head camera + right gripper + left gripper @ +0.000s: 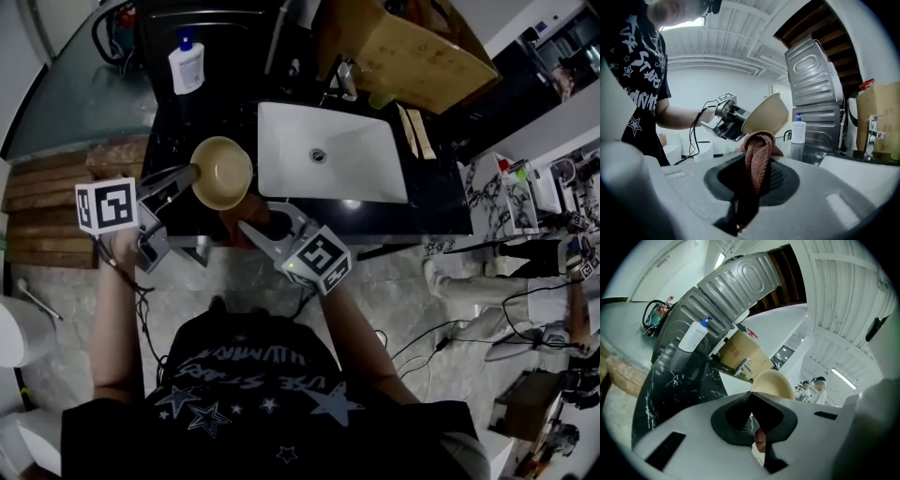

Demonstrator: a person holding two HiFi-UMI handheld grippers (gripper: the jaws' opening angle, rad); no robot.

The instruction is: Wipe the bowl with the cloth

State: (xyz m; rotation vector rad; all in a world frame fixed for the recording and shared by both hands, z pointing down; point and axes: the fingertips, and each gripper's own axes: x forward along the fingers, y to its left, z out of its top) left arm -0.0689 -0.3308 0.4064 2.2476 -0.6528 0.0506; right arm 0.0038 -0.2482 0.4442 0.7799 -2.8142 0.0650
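A beige bowl hangs tilted above the black counter, just left of the sink. My left gripper is shut on its rim from the left. In the left gripper view the bowl rises right past the closed jaws of that gripper. My right gripper sits just below the bowl, shut on a reddish-brown cloth. In the right gripper view the cloth bunches out of that gripper, close under the bowl; the left gripper holds the bowl from the left.
A white sink with a tap lies right of the bowl. A soap bottle stands at the back left, a cardboard box behind the sink. Wooden planks lie left. Cables trail on the floor.
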